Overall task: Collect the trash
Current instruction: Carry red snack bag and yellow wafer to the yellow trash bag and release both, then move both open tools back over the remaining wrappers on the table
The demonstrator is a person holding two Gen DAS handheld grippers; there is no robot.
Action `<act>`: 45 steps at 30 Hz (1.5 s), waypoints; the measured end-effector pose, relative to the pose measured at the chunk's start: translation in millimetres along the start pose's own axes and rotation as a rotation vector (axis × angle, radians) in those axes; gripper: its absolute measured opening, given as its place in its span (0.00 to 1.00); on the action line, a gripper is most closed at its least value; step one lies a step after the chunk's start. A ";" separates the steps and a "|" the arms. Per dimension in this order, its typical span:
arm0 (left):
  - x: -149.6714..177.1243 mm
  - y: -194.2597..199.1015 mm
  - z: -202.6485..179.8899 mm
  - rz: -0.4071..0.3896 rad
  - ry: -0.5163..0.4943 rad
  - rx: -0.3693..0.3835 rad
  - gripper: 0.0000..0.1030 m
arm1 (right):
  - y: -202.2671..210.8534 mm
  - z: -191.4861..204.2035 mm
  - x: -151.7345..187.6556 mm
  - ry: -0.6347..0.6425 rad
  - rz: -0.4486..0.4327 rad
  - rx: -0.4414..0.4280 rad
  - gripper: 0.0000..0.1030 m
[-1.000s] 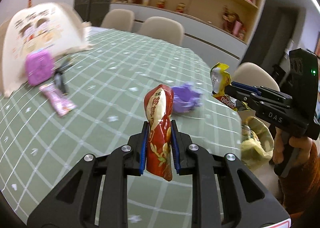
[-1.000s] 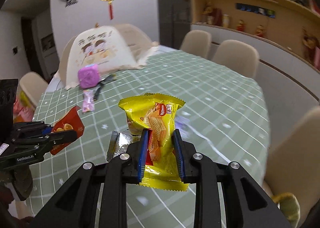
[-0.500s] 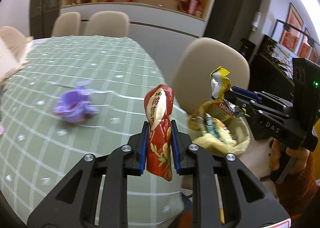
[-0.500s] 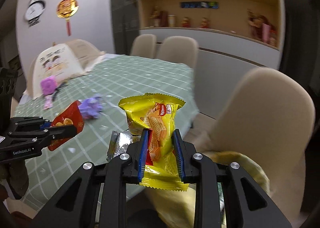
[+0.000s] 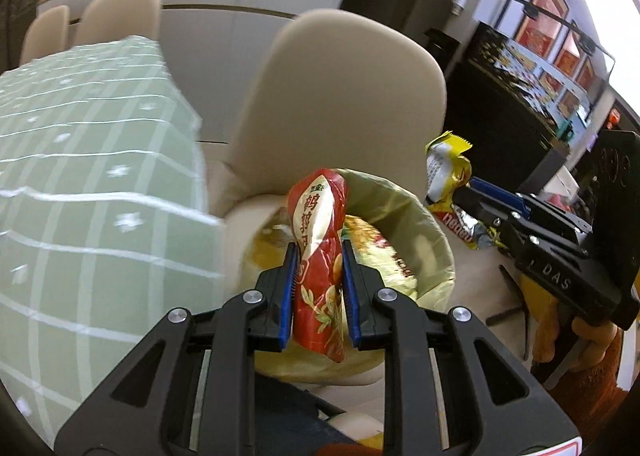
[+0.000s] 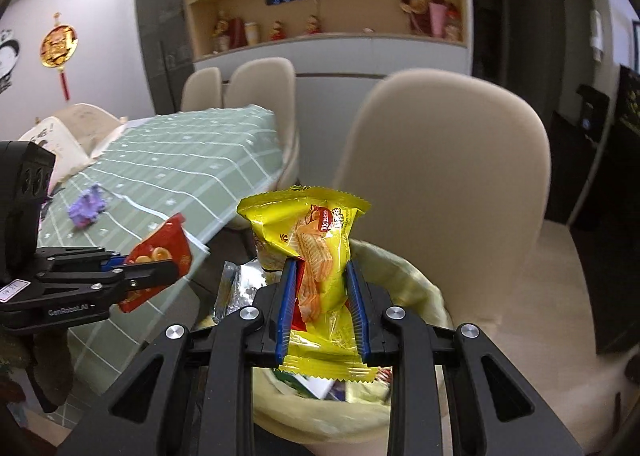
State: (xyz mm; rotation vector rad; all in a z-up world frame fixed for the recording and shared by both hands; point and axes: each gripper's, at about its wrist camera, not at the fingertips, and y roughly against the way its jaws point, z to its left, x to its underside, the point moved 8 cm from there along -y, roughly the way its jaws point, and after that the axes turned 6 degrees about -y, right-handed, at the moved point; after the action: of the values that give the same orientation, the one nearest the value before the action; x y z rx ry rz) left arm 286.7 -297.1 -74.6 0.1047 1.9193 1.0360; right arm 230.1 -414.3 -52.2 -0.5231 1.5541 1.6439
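The left gripper [image 5: 318,276] has its jaws clamped on a red snack packet [image 5: 320,256] above the lined trash bin [image 5: 436,256]. The right gripper [image 6: 322,296] grips a yellow wafer packet [image 6: 316,240] over it; only its view shows a purple wrapper [image 6: 86,208] on the desk [image 6: 180,168].

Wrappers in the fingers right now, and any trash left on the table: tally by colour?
Red: 1, red snack wrapper in left gripper
Yellow: 1, yellow wafer wrapper in right gripper
Purple: 1, purple crumpled wrapper on table
Total: 3
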 end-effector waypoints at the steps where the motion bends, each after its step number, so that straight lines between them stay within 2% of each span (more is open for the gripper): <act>1: -2.1 -6.1 -3.6 0.003 -0.006 0.009 0.18 | -0.9 -6.0 1.5 -0.008 0.004 0.008 0.24; 7: -7.6 -47.6 -27.8 0.034 -0.018 0.070 0.21 | -6.0 -39.3 9.7 -0.054 0.028 0.027 0.24; 10: -9.0 -61.6 -31.2 0.048 -0.008 0.089 0.45 | -8.8 -50.7 13.3 -0.077 0.035 0.039 0.24; 17: -7.9 -66.9 -14.5 0.063 0.052 0.073 0.58 | -20.7 -59.7 21.6 -0.105 0.061 0.039 0.24; 21: -6.3 -61.6 -12.5 0.057 0.065 0.101 0.59 | -32.9 -52.4 22.6 -0.096 0.074 0.040 0.24; 24: -11.8 -56.0 -12.1 0.042 0.089 0.135 0.65 | -37.6 -49.2 22.7 -0.075 0.078 0.055 0.24; 31: -18.9 -38.8 -6.1 0.005 0.087 0.085 0.65 | -48.7 -41.9 29.2 -0.057 0.116 0.041 0.25; 36: -10.2 -30.8 0.9 0.014 0.093 0.048 0.67 | -59.6 -34.8 42.8 -0.049 0.176 0.023 0.31; 39: -4.5 -28.9 7.6 0.021 0.101 0.025 0.72 | -66.7 -30.1 50.5 -0.044 0.209 0.023 0.34; 40: -3.7 -28.2 8.8 0.021 0.102 0.020 0.72 | -67.5 -28.4 52.0 -0.039 0.213 0.021 0.37; 42: -0.7 -24.2 13.2 0.017 0.108 0.005 0.73 | -66.0 -25.5 52.3 -0.016 0.204 0.026 0.54; 45: 2.7 -12.5 22.7 0.005 0.126 -0.016 0.74 | -59.6 -22.6 46.5 0.014 0.162 0.059 0.54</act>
State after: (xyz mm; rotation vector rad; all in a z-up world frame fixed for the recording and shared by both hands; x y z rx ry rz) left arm 306.3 -289.8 -90.2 0.0356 2.0243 1.0829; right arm 243.3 -428.1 -128.8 -0.3874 1.6876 1.7113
